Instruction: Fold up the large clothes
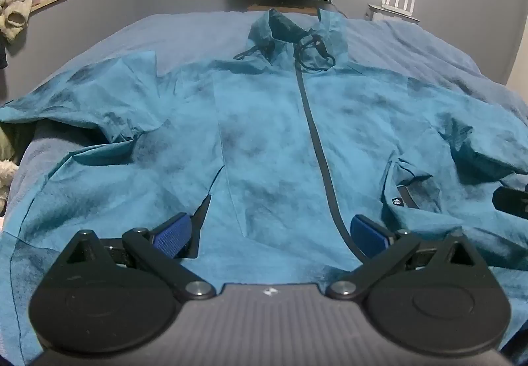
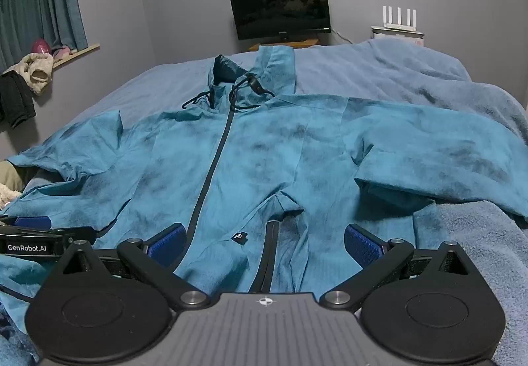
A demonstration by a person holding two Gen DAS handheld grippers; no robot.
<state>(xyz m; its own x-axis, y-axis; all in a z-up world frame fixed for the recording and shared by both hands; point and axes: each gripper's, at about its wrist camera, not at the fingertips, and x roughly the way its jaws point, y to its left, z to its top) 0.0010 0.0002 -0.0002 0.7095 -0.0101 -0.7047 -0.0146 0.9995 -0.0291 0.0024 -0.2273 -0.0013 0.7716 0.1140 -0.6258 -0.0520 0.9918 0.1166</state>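
Observation:
A large teal zip-up jacket [image 1: 264, 135] lies front-up and spread out on the bed, collar and drawstrings at the far end, both sleeves out to the sides. It also shows in the right wrist view [image 2: 264, 161]. My left gripper [image 1: 270, 234] is open, just above the hem, left of the dark zipper [image 1: 316, 141]. My right gripper [image 2: 264, 244] is open over the hem on the right half, by a small logo tag [image 2: 240, 236]. The left gripper's side shows at the left edge of the right wrist view [image 2: 33, 234]. Neither holds anything.
The bed has a blue-grey sheet [image 1: 198, 32] and a fuzzy blue blanket [image 2: 478, 250] on the right. A dark monitor [image 2: 280, 8] and a white router [image 2: 397, 22] stand at the far wall. Clothes hang by a shelf and curtain [image 2: 33, 72] on the left.

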